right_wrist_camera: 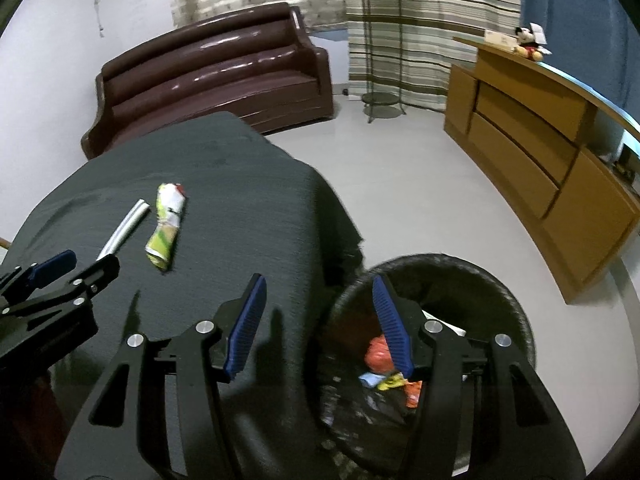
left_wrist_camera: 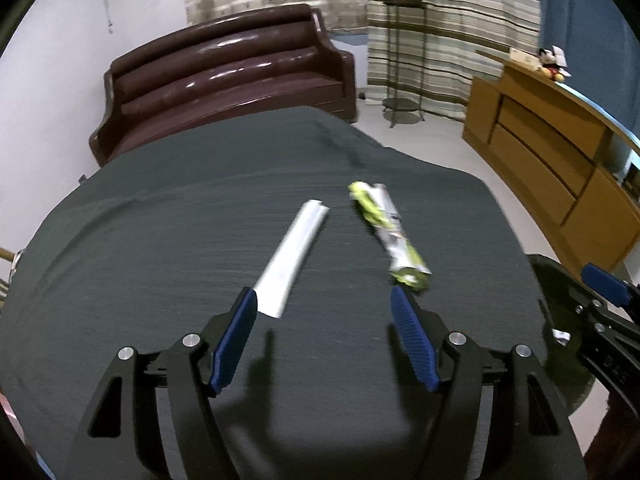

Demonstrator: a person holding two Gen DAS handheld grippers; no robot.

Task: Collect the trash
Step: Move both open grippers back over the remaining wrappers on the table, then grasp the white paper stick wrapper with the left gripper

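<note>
A flat white strip of packaging [left_wrist_camera: 292, 258] and a crumpled green-and-white wrapper [left_wrist_camera: 390, 236] lie side by side on the dark grey tablecloth [left_wrist_camera: 160, 240]. My left gripper [left_wrist_camera: 324, 300] is open and empty just above the cloth, its left pad beside the near end of the white strip. Both pieces also show in the right wrist view: the white strip [right_wrist_camera: 124, 230] and the wrapper [right_wrist_camera: 168, 224]. My right gripper [right_wrist_camera: 318, 284] is open and empty over the table's right edge and the black trash bin [right_wrist_camera: 516, 304], which holds orange and yellow scraps [right_wrist_camera: 380, 354].
A brown sofa [left_wrist_camera: 224, 80] stands behind the table. A wooden cabinet [right_wrist_camera: 532, 152] runs along the right wall with a plush toy [right_wrist_camera: 530, 46] on top. A plant stand [right_wrist_camera: 378, 40] stands by the striped curtains. Pale floor lies between table and cabinet.
</note>
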